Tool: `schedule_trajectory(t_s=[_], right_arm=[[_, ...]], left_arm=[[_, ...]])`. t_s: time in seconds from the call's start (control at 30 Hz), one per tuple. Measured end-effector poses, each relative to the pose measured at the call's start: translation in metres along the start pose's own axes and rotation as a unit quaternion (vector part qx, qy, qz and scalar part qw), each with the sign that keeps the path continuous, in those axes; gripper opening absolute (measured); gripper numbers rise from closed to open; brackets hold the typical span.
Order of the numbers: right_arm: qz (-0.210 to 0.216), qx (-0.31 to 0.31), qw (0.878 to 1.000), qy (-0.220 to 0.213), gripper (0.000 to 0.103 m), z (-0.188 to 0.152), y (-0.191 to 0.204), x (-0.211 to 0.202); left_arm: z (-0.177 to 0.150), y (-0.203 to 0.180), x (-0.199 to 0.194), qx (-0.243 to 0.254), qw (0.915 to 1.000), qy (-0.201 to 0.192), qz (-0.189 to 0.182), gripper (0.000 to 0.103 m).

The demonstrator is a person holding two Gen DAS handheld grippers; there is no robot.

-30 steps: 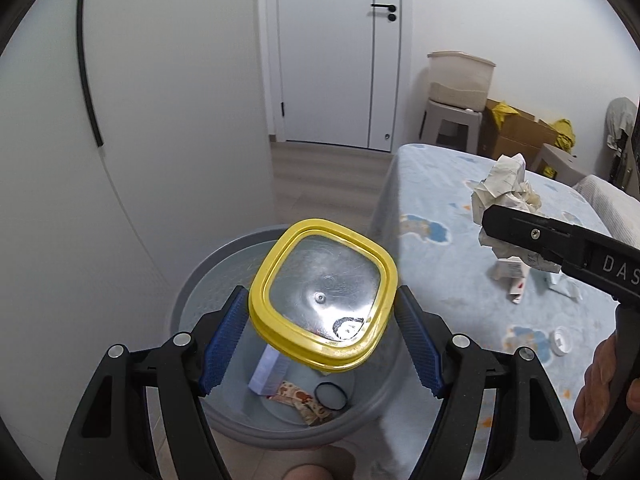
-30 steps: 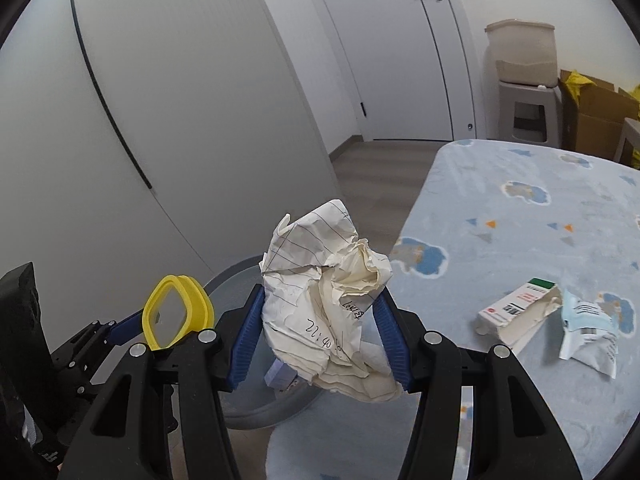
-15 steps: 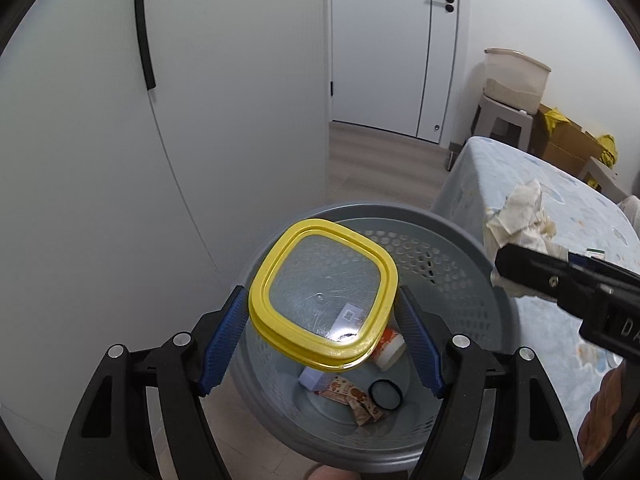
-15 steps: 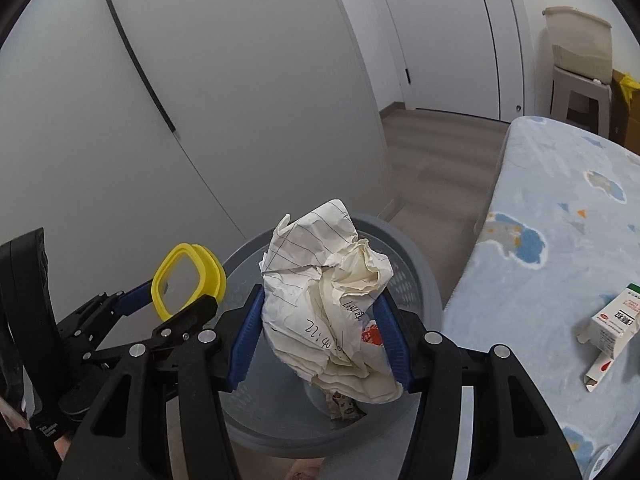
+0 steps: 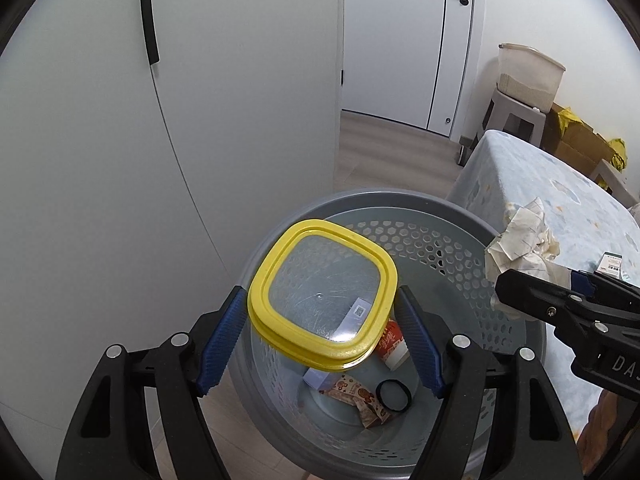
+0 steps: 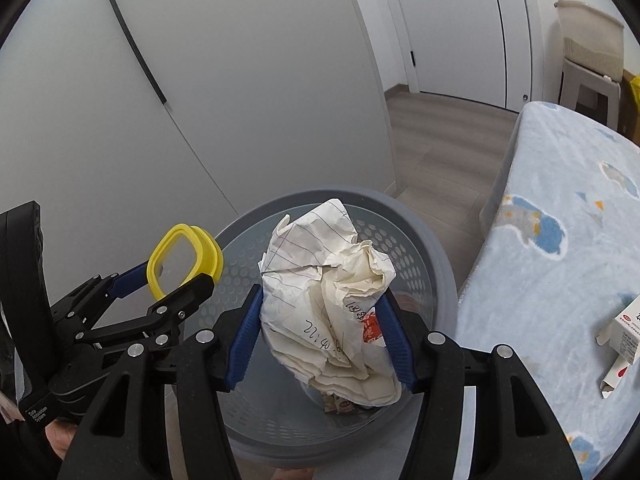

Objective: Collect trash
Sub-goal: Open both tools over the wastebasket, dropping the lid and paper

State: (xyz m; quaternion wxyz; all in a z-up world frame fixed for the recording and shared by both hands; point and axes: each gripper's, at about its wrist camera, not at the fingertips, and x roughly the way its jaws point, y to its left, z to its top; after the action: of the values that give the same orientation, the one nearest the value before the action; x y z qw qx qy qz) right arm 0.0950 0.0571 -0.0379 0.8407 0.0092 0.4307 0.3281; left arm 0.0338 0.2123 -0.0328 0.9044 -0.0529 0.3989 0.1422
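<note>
My left gripper [image 5: 320, 340] is shut on a yellow-rimmed clear lid [image 5: 322, 295] and holds it above the grey perforated trash basket [image 5: 420, 208]. My right gripper [image 6: 320, 332] is shut on a crumpled ball of lined paper [image 6: 326, 300], also above the basket [image 6: 436, 248]. The paper [image 5: 520, 244] and right gripper show at the right of the left wrist view. The lid [image 6: 184, 258] and left gripper show at the left of the right wrist view. The basket holds a small red-and-white cup [image 5: 394, 342], a snack wrapper [image 5: 356, 394], a black ring [image 5: 393, 396] and a pale box.
The basket stands on a wood floor between a white wall [image 5: 200, 140] and a table with a blue patterned cloth [image 6: 560, 240]. A white-and-red carton [image 6: 624, 332] lies on the cloth. A white door [image 5: 404, 40], a stool with a bin [image 5: 528, 76] and cardboard boxes are farther back.
Both grippers have swung left from over the table to over the basket, each keeping its hold. The basket's inside now fills the middle of both views.
</note>
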Motion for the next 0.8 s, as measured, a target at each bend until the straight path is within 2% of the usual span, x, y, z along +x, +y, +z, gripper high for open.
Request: schedule_trajectory(t_s=[0.17,0.23,0.3,0.8], right_arm=[[-0.001,-0.002,1.0,-0.003,0.06,-0.0008,0.0009,0.0009],[-0.003,-0.004,1.0,-0.007,0.065,-0.0013,0.0015,-0.001],[-0.004,-0.003,1.0,-0.013,0.075,-0.0011,-0.0001,-0.003],[-0.008,-0.002,1.0,-0.019,0.075,-0.0019,-0.0042,-0.0029]], left_arm=[[0.0008,0.0008,-0.0024,0.0,1.0,-0.003,0.004,0.072],[-0.0004,0.0008,-0.0028,0.0,1.0,-0.001,0.005,0.075],[-0.0005,0.0019,-0.0026,-0.002,1.0,0.001,0.009,0.081],[-0.0026,0.0036,-0.0044,-0.013,0.9999,0.0,0.01,0.082]])
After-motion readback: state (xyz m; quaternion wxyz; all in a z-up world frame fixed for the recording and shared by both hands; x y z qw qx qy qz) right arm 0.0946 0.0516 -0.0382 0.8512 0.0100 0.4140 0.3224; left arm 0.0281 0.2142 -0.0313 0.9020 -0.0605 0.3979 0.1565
